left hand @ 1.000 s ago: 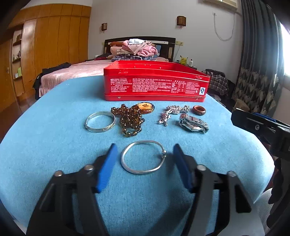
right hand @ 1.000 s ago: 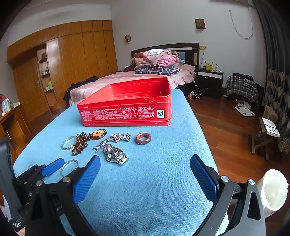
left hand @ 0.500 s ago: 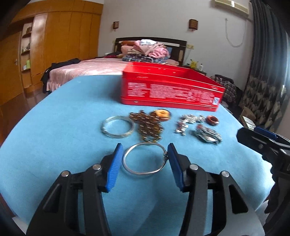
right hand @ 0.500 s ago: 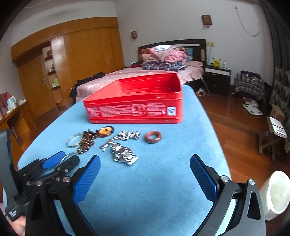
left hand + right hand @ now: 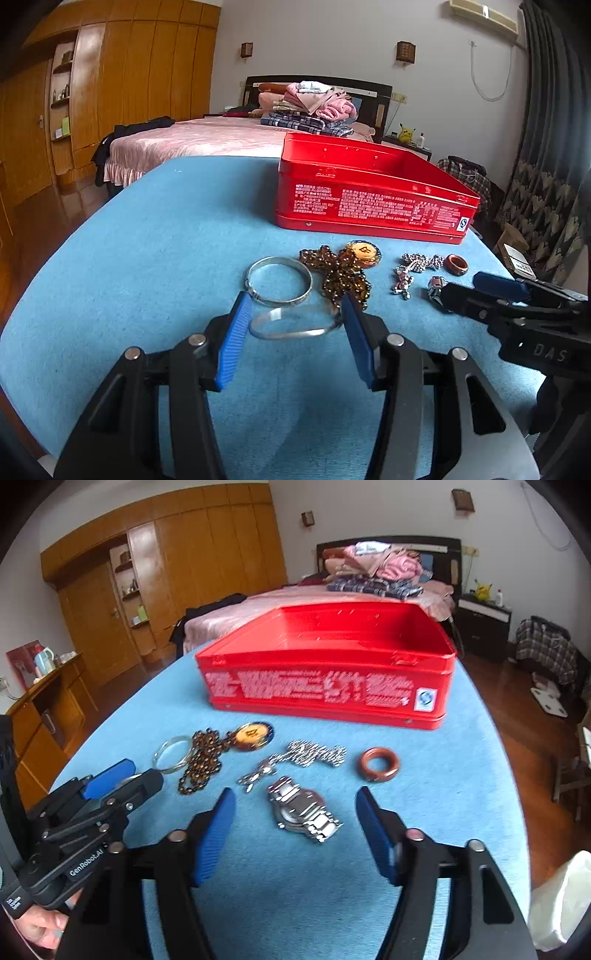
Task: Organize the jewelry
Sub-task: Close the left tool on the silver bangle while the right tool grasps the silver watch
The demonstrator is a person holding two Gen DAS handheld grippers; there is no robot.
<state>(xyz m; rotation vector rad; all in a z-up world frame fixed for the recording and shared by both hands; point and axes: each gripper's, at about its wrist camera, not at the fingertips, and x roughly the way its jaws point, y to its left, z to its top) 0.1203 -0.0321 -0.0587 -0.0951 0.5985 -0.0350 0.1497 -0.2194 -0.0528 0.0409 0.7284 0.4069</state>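
Observation:
My left gripper [image 5: 295,302] is shut on a thin silver bangle [image 5: 291,332], which spans its blue pads just above the blue table [image 5: 166,258]. My right gripper [image 5: 296,794] has its jaws closing around a steel watch [image 5: 303,810] lying flat; the pads stand clear of it on both sides. Ahead lie a wider silver bangle [image 5: 279,280], a brown bead necklace with an amber pendant [image 5: 343,273], a silver chain [image 5: 310,755] and a brown ring [image 5: 378,765]. Behind them stands an open red tin box [image 5: 325,686].
The table's right edge drops to a wooden floor, with a white bag [image 5: 561,904] low at the right. A bed piled with clothes [image 5: 306,107] and a wooden wardrobe [image 5: 129,74] stand beyond the table. A person's hand [image 5: 37,923] grips the left tool.
The left jaws narrowed onto the thin bangle and carried it toward the other jewelry. The right gripper moved in over the watch and its jaws came much closer together.

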